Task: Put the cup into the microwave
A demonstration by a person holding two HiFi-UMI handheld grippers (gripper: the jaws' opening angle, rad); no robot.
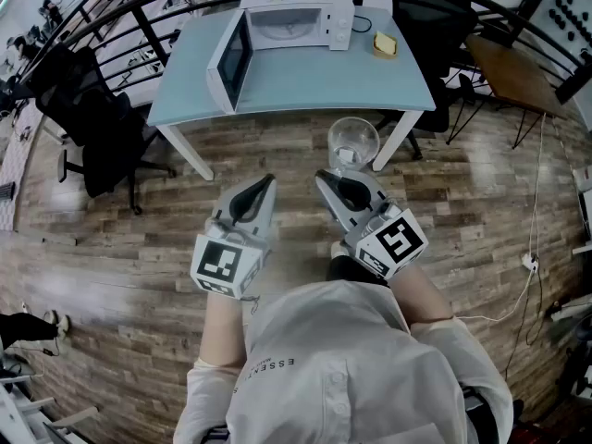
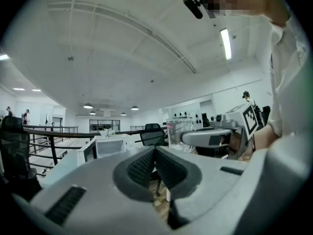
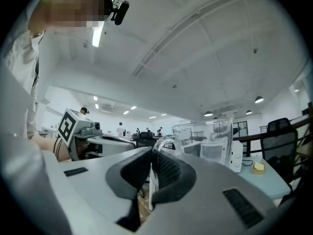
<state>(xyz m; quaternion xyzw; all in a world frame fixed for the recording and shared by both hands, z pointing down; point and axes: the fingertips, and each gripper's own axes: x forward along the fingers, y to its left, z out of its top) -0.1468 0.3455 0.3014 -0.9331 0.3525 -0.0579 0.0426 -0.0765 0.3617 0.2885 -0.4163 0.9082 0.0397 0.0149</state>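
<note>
A clear glass cup (image 1: 352, 143) hangs in the air in front of the table, held by its handle in my right gripper (image 1: 326, 179), which is shut on it. In the right gripper view the handle (image 3: 164, 145) sits pinched between the dark pads and the cup body (image 3: 205, 138) stands upright beyond them. My left gripper (image 1: 265, 184) is level beside it with its jaws together and nothing between them, as the left gripper view (image 2: 154, 153) also shows. The white microwave (image 1: 298, 17) stands at the back of the pale blue table (image 1: 305, 83) with its door (image 1: 228, 63) swung open to the left.
A small yellow object (image 1: 384, 44) lies on the table right of the microwave. Black office chairs (image 1: 97, 118) stand left of the table and behind it (image 1: 430, 7). A brown side table (image 1: 513, 72) is at the right. A black railing (image 1: 111, 7) curves behind. Wooden floor lies below.
</note>
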